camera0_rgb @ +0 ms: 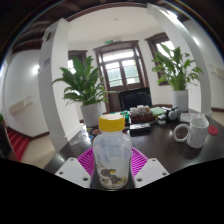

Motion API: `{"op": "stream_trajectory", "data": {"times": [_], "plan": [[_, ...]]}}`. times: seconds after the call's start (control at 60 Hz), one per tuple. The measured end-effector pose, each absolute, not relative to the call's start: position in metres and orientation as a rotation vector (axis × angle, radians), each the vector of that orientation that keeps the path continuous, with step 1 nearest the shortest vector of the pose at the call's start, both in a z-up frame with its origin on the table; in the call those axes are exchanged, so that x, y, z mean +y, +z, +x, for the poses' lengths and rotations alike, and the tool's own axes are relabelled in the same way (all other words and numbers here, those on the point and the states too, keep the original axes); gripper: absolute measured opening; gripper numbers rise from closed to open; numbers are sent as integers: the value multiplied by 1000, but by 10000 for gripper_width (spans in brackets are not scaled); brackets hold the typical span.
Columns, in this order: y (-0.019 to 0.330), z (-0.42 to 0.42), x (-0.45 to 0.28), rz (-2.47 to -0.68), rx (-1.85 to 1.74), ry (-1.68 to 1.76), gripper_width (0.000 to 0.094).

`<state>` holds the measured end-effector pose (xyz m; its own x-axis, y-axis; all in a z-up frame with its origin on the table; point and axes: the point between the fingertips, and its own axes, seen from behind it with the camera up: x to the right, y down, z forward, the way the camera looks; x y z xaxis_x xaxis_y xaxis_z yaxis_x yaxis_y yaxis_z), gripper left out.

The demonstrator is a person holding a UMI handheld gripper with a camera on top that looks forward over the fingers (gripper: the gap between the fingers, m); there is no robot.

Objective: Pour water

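A clear plastic bottle [111, 152] with a yellow cap [112, 122] and a printed label near its base stands upright between my gripper's [112, 166] two fingers. The pink pads [88, 160] press against both of its sides, so the gripper is shut on it. The bottle looks lifted a little over the dark table [160, 145]. A white cup [197, 132] with a handle stands on the table beyond the fingers, to the right of the bottle.
A dark tray with tea things [143, 117] lies further back on the table. Two large potted plants [88, 85] stand at the back left and back right [176, 68], near a window [124, 68]. A dark chair [134, 98] stands behind the table.
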<state>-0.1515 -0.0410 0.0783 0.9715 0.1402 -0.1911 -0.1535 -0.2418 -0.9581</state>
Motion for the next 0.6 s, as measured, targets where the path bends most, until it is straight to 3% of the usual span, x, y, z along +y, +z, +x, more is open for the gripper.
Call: {"op": "stream_trajectory", "data": {"times": [0.233, 0.533, 0.6], "plan": [[130, -92, -10, -1706, 501, 661, 436], [185, 17, 4, -1259, 1112, 1147, 435], [184, 39, 16, -1168, 1215, 1228, 433]]}}
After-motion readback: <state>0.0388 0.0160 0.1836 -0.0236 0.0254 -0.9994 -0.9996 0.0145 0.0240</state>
